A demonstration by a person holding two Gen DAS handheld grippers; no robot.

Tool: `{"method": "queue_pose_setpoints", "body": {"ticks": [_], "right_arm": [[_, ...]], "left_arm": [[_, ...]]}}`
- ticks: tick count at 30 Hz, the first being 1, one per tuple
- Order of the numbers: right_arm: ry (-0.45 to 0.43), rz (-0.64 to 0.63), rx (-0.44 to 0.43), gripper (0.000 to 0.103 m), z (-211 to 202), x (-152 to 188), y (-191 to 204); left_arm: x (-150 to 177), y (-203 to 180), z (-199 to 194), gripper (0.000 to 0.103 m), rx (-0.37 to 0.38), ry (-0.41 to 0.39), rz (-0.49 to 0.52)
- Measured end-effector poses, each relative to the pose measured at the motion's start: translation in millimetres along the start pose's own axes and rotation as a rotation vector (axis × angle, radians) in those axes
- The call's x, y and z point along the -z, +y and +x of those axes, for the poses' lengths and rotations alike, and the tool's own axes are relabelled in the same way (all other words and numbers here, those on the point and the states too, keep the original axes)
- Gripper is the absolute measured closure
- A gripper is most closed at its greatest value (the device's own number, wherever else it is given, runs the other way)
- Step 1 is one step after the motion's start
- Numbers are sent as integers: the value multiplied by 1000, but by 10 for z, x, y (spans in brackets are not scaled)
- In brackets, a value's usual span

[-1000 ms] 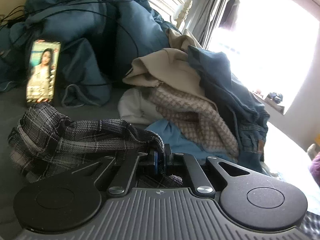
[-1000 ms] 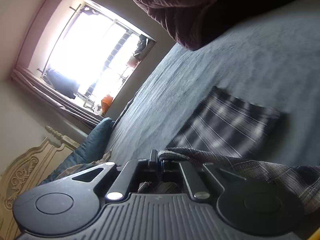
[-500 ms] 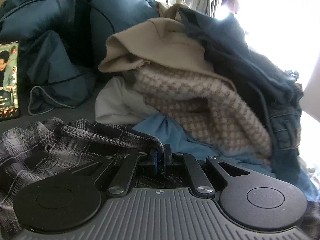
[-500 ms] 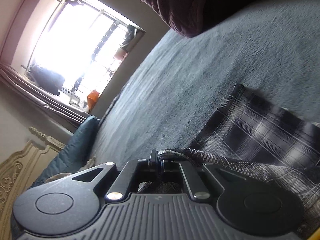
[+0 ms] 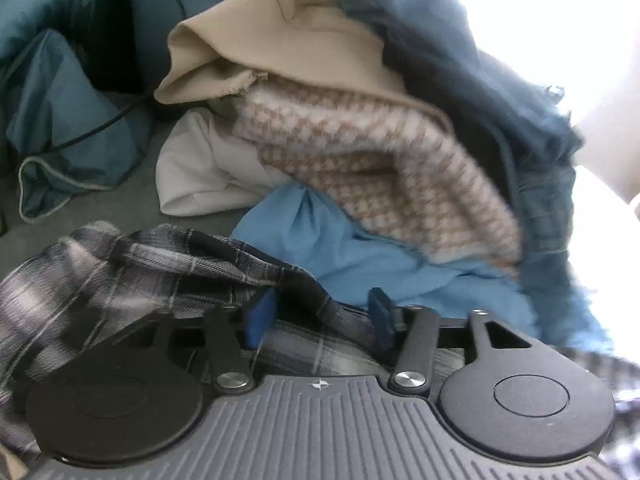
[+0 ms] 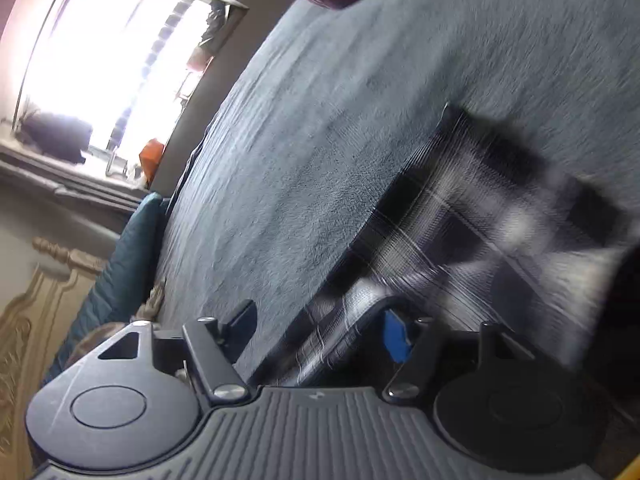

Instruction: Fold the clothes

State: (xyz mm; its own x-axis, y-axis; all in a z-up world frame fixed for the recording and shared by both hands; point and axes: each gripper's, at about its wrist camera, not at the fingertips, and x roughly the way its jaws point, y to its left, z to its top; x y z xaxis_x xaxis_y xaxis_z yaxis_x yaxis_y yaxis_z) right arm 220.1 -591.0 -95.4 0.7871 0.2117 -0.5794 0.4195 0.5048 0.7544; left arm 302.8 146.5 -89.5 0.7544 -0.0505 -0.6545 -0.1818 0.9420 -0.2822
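The dark plaid garment [image 5: 120, 272] lies bunched on the grey bed at the lower left of the left wrist view. My left gripper [image 5: 320, 314] is opening. Its blue pads [image 5: 260, 316] stand apart, and a fold of the plaid cloth droops loosely between them without being pressed. In the right wrist view the plaid garment [image 6: 480, 220] lies spread flat on the bed sheet [image 6: 360, 100]. My right gripper [image 6: 318, 328] is opening too. The cloth's hem lies between its fingers, close to the blue pad [image 6: 394, 336], and is not pinched.
Just beyond the left gripper is a heap of clothes: a beige piece [image 5: 280, 40], a houndstooth knit [image 5: 380, 168], a light blue cloth [image 5: 360, 264], a white piece [image 5: 200, 176] and denim [image 5: 520, 128]. A teal duvet [image 5: 60, 100] lies left. A carved headboard [image 6: 24, 320] and a window [image 6: 100, 60] are beyond the bed.
Both grippers, shut on the plaid cloth before, now stand open and the cloth lies slack. The left view has closed in on the clothes heap; the phone has left the view.
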Motion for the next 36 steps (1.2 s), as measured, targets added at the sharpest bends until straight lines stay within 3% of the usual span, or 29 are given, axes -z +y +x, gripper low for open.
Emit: {"method": "queue_pose_setpoints", "body": {"ticks": [4, 9, 13, 17, 20, 23, 30, 33, 36], "right_arm": [[-6, -20, 51, 26, -439, 125, 19], [74, -2, -39, 25, -991, 541, 36], [165, 9, -88, 23, -1253, 1073, -44], [236, 92, -125, 23, -1227, 1495, -207], [252, 138, -127, 23, -1096, 1651, -293], [221, 163, -104, 23, -919, 1655, -338], [113, 241, -153, 23, -686, 1502, -351], [73, 253, -165, 23, -602, 1478, -366], [34, 248, -171, 23, -540, 1492, -332]], "left_arm": [[-33, 94, -261, 46, 89, 11, -101], [101, 134, -869, 46, 194, 5, -86], [519, 214, -1425, 41, 246, -19, -60], [1102, 393, -1658, 41, 205, -20, -97], [1402, 572, -1588, 41, 202, -7, -193], [1491, 724, -1433, 41, 189, -15, -287], [1303, 934, -1071, 41, 206, -75, -451], [1218, 923, -955, 41, 184, -104, -471], [1148, 881, -844, 50, 130, -139, -471]]}}
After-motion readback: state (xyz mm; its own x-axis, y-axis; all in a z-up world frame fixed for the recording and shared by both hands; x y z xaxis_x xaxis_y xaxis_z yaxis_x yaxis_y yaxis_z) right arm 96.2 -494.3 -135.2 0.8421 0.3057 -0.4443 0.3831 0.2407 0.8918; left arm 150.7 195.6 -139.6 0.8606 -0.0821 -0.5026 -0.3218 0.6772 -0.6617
